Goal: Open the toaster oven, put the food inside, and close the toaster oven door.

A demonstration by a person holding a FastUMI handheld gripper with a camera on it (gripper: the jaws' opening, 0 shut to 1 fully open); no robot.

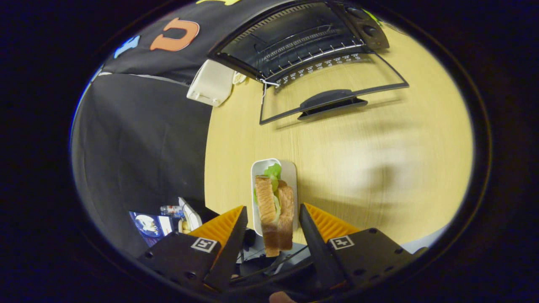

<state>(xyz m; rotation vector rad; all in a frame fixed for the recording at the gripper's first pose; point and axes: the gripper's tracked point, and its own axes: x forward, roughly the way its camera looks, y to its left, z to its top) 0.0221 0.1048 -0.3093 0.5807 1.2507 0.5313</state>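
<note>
Gripper view: the claw [273, 229] hangs over the near edge of a pale wooden desk [379, 168], its two fingers spread wide. A sandwich [274, 210] sits between the fingers, its two bread slices standing on edge with green lettuce showing at the far end. Neither finger presses on the bread; a clear gap shows on both sides. The sandwich lies in a small white tray [288, 168], which reaches just ahead of the fingertips.

Well beyond the claw, at the far side of the desk, stands the toaster oven [294, 38]. Its glass door [332, 90] is dropped fully open and lies flat toward the claw, the dark handle [330, 101] at its near edge. A wire rack [307, 52] shows inside the dark cavity, and two knobs [366, 23] sit on the panel to the right of the opening.

A white box-shaped object [210, 84] rests beside the oven's left side, at the desk's edge. Left of the desk hangs dark cloth. Below the left finger, off the desk, some small clutter shows, too small to make out.
</note>
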